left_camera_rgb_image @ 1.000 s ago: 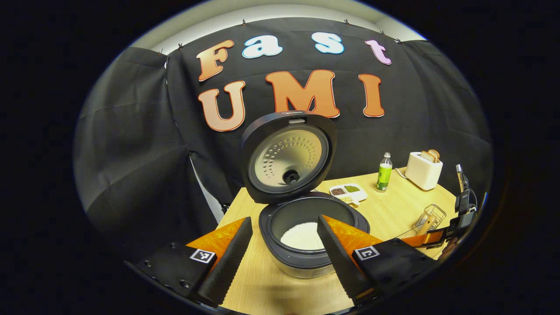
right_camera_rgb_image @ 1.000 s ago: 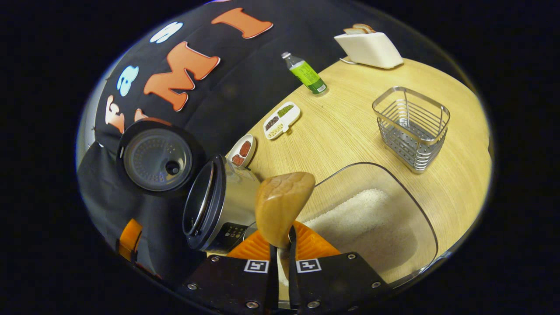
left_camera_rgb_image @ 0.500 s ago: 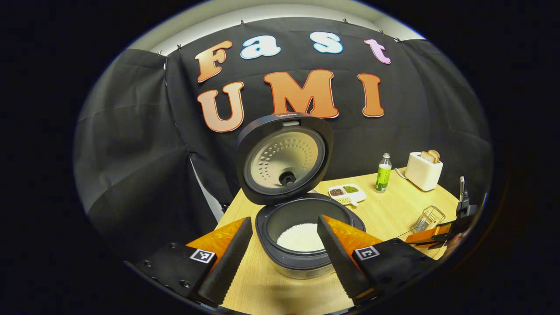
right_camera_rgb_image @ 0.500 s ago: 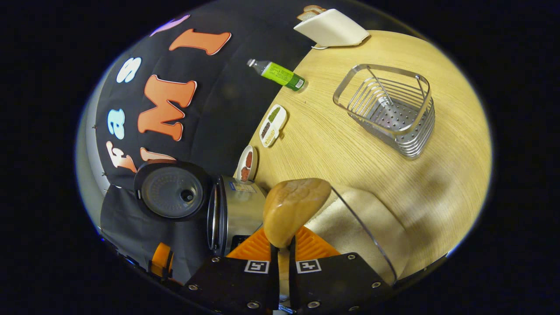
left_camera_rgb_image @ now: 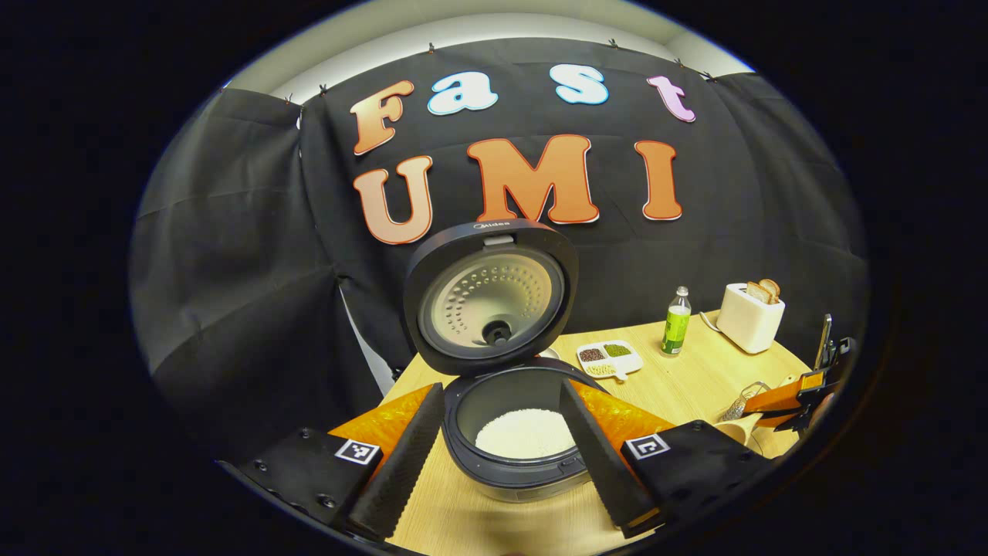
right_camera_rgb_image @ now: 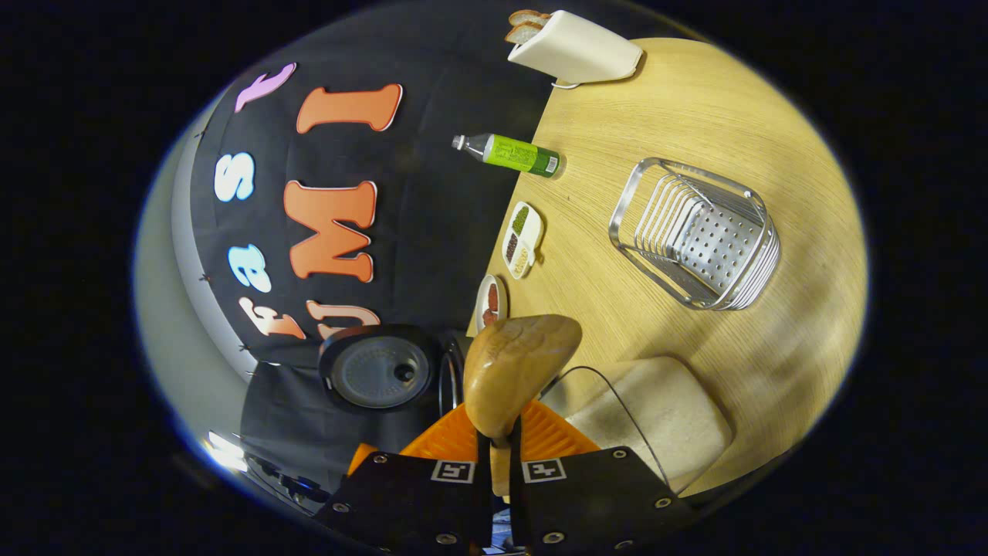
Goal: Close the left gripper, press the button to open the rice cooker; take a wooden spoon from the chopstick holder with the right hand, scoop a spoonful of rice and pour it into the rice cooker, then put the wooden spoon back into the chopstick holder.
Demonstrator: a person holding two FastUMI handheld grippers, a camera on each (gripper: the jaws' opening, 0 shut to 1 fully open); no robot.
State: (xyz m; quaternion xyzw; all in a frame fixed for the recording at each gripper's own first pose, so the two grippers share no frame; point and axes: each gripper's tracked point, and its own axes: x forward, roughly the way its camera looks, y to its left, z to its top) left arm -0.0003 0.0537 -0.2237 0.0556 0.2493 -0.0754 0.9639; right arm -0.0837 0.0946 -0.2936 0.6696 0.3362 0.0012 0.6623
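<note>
The rice cooker (left_camera_rgb_image: 509,463) stands open with its lid (left_camera_rgb_image: 492,297) raised, and white rice lies in the pot (left_camera_rgb_image: 525,434). My left gripper (left_camera_rgb_image: 502,390) is open, hovering just in front of the cooker with a finger on either side of the pot and touching nothing. My right gripper (right_camera_rgb_image: 500,436) is shut on the handle of the wooden spoon (right_camera_rgb_image: 519,367), whose bowl shows its back to the camera. The spoon hangs above the edge of the clear rice container (right_camera_rgb_image: 656,417). The wire chopstick holder (right_camera_rgb_image: 695,235) stands beyond it. In the left gripper view the right gripper (left_camera_rgb_image: 803,390) and spoon (left_camera_rgb_image: 729,428) are at the far right.
On the wooden table (right_camera_rgb_image: 695,116) stand a white toaster (right_camera_rgb_image: 575,50) with bread, a green bottle (right_camera_rgb_image: 513,153), a divided dish of beans (right_camera_rgb_image: 522,239) and a small round dish (right_camera_rgb_image: 490,301). The open cooker's lid (right_camera_rgb_image: 378,374) sits left of the spoon.
My right gripper has rolled and lifted with the spoon, away from the rice container toward the chopstick holder. My left gripper has shifted slightly, staying open.
</note>
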